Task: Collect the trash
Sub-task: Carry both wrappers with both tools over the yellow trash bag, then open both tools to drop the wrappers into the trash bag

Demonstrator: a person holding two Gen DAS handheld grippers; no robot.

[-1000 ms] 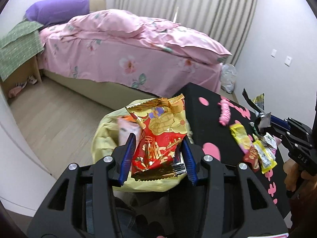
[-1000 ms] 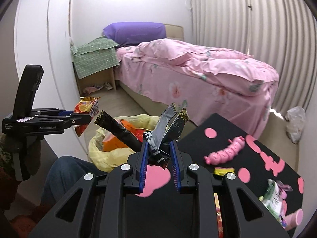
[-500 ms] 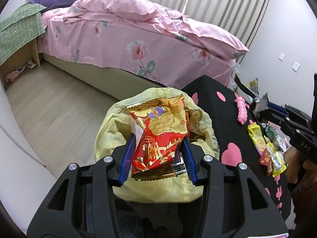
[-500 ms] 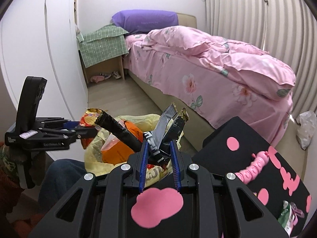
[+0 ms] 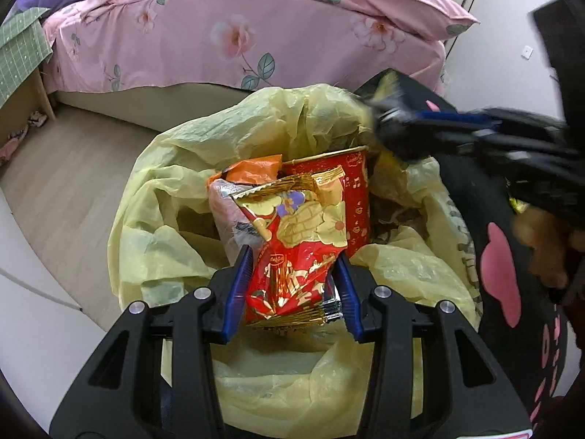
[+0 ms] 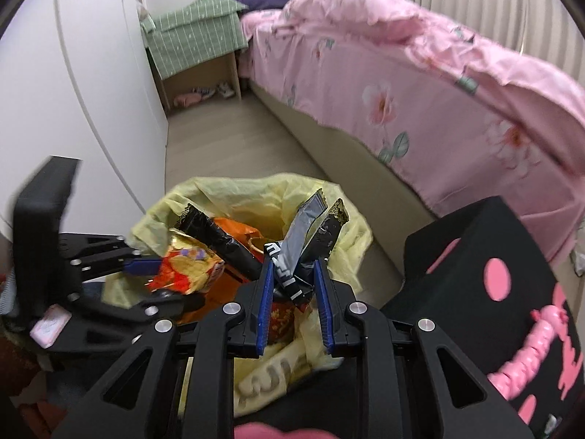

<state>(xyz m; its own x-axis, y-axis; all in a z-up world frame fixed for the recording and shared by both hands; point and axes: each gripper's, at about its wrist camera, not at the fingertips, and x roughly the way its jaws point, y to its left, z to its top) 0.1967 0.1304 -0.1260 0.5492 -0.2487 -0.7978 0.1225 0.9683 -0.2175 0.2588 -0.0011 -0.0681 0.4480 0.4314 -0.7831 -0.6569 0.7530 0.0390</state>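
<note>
The bed (image 5: 256,29) fills the back of the room, and beside it the black table (image 6: 486,256) with pink shapes sits right of the bin. Between them is your target: the trash bag (image 5: 278,117), pale yellow, its mouth spread wide so anything let go above it should fall inside. It already holds a red paper cup (image 5: 351,197) and an orange wrapper (image 5: 252,168), standing near the far rim.

Now your left gripper (image 5: 292,285): you've got it low over the near rim of the bag, fingers clamped on the red-and-gold snack packet (image 5: 296,241) by its lower end, so the packet stands up over the opening. That looks like a drop position; loosen and it should land on the pile.

Your right gripper (image 6: 292,289) is over the right-hand rim, pinching a bunch of dark wrappers (image 6: 303,241) near their bottoms, tops fanning out above the bag. In the left view it's blurred, so it's likely on the move.

Mind the light foil: it may cling to the pads or flutter onto the rim, so I'd let go well inside the mouth.
</note>
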